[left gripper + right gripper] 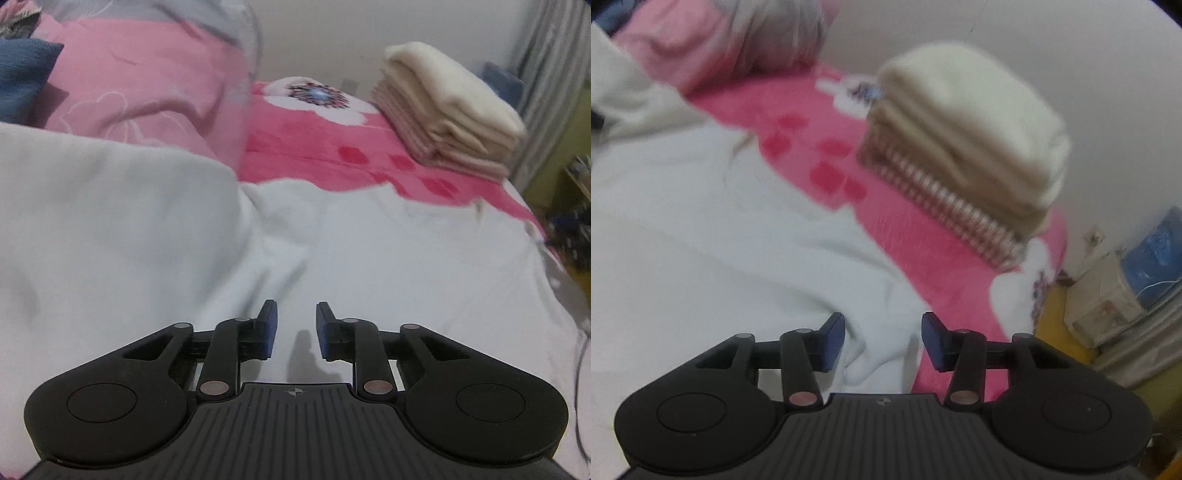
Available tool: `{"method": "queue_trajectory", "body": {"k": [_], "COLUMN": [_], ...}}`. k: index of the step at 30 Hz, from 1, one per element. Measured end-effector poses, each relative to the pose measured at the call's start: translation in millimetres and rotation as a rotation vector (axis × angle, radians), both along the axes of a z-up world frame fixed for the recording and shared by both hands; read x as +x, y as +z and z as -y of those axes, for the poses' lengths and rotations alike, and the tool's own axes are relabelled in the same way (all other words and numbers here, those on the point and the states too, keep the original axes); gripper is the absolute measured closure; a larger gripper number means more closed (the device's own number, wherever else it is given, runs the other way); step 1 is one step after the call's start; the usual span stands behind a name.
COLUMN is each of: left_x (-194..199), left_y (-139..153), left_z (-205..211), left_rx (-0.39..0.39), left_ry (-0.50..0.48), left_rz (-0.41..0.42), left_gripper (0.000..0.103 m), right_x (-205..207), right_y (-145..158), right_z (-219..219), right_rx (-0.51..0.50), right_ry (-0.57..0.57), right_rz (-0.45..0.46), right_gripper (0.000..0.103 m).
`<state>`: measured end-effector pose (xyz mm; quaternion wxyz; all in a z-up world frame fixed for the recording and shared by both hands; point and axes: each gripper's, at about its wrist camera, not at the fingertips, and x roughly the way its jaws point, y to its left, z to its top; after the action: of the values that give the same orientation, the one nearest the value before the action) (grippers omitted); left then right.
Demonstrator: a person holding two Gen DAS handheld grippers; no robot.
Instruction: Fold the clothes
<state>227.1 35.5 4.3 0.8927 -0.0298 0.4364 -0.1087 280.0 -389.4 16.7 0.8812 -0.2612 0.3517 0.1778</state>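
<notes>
Black gripper bodies fill the foreground of both wrist views. Beneath them the white garment (369,258) is seen spread wide over the pink bed (332,147), by far the biggest thing in play, pale, soft and rumpled, with one thick rounded fold heaped at the left and shallow creases running toward the camera. Farther back, a stack (443,110) of folded cream and striped pieces is seen on the bed, well apart from the garment. A fold appears to have been laid, and a fresh hold is judged to be the step in hand. Next, an edge or corner must be found, pinched by both grippers and carried across evenly, or the cloth will bunch. Left gripper (296,330) is held above bare cloth, jaws parted narrowly, nothing between them. Right gripper (882,341) is parted wider over a small raised ridge at the garment's edge; its pads are not seen pressing on it.
</notes>
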Motion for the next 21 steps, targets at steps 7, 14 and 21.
{"method": "queue_trajectory", "body": {"k": [7,14,21], "left_x": [-33,-51,-67], "left_y": [4,-19,-31], "left_z": [12,11,-14], "left_rx": [-0.052,-0.059,-0.148], "left_ry": [-0.014,0.076,0.173], "left_rz": [-0.107,-0.194,-0.219], "left_gripper": [0.067,0.062,0.062], "right_x": [-96,-187,-136], "right_y": [31,-26,-31], "right_z": [-79,-211,-239], "right_rx": [0.124,-0.197,-0.127], "right_ry": [0.414,0.953,0.722], "right_rz": [-0.051,0.010,-0.146], "right_gripper": [0.053,0.049,0.096]}}
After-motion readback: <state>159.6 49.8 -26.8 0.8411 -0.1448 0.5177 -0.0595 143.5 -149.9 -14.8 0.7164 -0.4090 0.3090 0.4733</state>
